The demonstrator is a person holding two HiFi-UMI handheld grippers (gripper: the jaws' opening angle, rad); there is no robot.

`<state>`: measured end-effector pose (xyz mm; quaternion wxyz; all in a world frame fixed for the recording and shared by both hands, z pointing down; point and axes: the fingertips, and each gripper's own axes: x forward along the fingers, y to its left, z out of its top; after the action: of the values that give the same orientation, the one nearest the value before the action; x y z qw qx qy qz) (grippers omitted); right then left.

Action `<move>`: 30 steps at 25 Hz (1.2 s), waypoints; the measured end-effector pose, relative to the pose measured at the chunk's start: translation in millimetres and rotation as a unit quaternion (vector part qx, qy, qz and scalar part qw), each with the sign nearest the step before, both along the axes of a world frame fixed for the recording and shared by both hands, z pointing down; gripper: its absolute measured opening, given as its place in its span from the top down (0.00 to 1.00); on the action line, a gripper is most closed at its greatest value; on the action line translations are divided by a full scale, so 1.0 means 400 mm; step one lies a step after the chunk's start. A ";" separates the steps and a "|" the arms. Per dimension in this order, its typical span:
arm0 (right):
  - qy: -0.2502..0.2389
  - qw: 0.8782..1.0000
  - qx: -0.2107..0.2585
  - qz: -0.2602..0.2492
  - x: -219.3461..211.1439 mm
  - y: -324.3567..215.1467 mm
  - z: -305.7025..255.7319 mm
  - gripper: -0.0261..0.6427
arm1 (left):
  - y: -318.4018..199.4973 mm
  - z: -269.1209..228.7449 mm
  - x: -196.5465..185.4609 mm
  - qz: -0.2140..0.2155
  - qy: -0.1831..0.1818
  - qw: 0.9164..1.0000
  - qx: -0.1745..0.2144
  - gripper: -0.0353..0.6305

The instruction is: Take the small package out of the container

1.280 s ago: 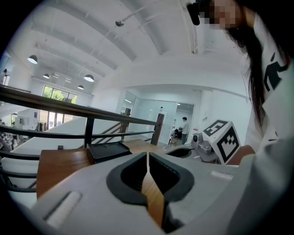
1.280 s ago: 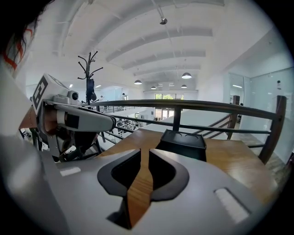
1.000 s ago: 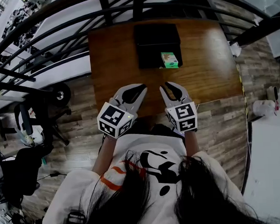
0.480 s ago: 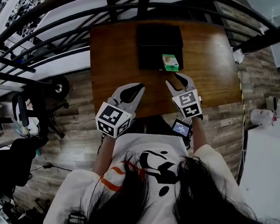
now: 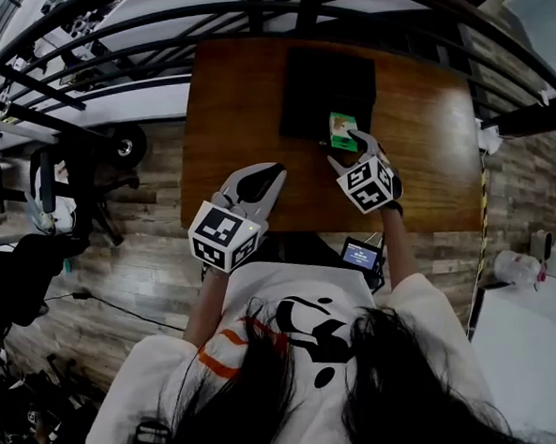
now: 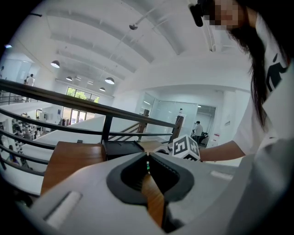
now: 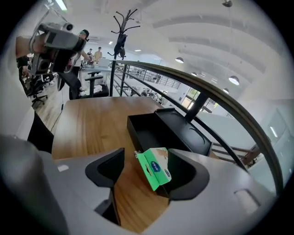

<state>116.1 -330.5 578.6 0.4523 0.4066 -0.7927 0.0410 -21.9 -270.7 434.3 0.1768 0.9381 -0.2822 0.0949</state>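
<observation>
**Package (image 7: 155,168) between spread jaws**

The right gripper (image 5: 354,154) view settles it: jaws wide apart, with the green package tilted between them, close to the right-hand jaw, at the black container's (image 7: 146,132) near right corner. The head view shows only jaw tips reaching there. The left gripper (image 5: 277,175) hangs over the bench's (image 5: 231,107) near edge, jaws pressed together, empty. Black railing (image 7: 216,96) beyond, plank floor (image 5: 138,244) below.

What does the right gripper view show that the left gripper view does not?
Only the right gripper view plainly shows the green package between the open jaws of the right gripper, at the near corner of the black container, whose inside is visible. Only the left gripper view shows the left gripper, jaws together, and the right gripper's marker cube. Both show the wooden table, the container and the railing.
</observation>
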 end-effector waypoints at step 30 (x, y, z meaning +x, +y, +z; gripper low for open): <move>0.019 0.998 0.007 -0.059 0.046 -0.057 0.057 0.72 | 0.055 0.022 0.082 -0.098 -0.038 0.994 -0.010 0.95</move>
<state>134.6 -353.2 601.4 0.4661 0.3635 -0.8067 0.0007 10.7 -248.6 442.9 0.1842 0.8996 -0.3787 0.1159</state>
